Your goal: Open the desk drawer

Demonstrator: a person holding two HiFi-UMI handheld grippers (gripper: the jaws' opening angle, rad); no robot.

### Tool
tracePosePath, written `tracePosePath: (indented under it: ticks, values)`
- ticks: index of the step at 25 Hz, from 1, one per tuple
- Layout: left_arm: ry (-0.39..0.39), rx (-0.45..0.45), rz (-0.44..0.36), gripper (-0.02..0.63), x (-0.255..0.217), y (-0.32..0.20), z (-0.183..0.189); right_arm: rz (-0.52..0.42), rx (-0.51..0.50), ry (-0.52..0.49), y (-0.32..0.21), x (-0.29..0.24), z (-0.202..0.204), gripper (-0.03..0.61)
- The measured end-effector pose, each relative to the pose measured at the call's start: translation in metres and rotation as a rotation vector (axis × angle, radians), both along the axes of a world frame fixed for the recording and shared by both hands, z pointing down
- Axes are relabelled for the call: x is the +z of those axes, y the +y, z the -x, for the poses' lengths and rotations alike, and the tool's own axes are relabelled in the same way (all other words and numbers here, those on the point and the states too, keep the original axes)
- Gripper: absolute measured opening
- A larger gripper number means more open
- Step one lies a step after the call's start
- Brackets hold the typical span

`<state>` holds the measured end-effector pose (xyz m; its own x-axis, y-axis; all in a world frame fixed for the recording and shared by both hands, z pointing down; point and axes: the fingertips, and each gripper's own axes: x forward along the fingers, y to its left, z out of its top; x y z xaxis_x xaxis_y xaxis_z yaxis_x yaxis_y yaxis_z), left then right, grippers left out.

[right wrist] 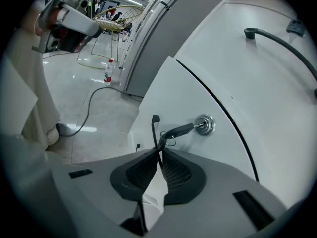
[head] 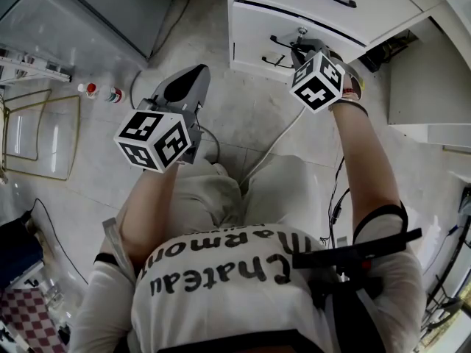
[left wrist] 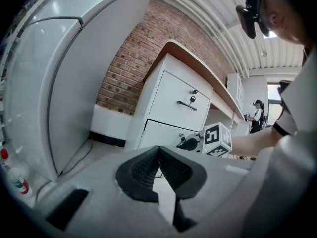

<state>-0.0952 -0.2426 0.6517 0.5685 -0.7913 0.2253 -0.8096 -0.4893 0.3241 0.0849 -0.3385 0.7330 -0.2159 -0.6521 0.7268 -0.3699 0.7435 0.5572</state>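
Note:
The white desk's lower drawer [head: 257,39] carries a thin black handle [right wrist: 154,128] and a key [right wrist: 181,130] in its round lock [right wrist: 205,124]. My right gripper [right wrist: 159,152] is shut on that handle, which passes between its ribbed pads; the head view shows this gripper [head: 291,50] pressed up to the drawer front. The lower drawer's front looks level with the upper drawer [right wrist: 257,83] above it. My left gripper [head: 190,79] hangs over the floor left of the desk, apart from it. Its jaws [left wrist: 159,151] are shut tip to tip on nothing.
A tall grey appliance [left wrist: 49,83] stands left of the desk against a brick wall [left wrist: 143,38]. Two small bottles [head: 99,92] and a wire frame [head: 37,134] sit on the floor at the left. A white cable [head: 280,142] runs across the floor toward the desk.

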Motion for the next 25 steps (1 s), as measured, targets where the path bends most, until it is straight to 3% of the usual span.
tracePosePath:
  ticks: [25]
  values:
    - [-0.007, 0.033, -0.039, 0.015, -0.010, 0.007, -0.020, 0.038, -0.029, 0.005, 0.079, 0.003, 0.014, 0.034]
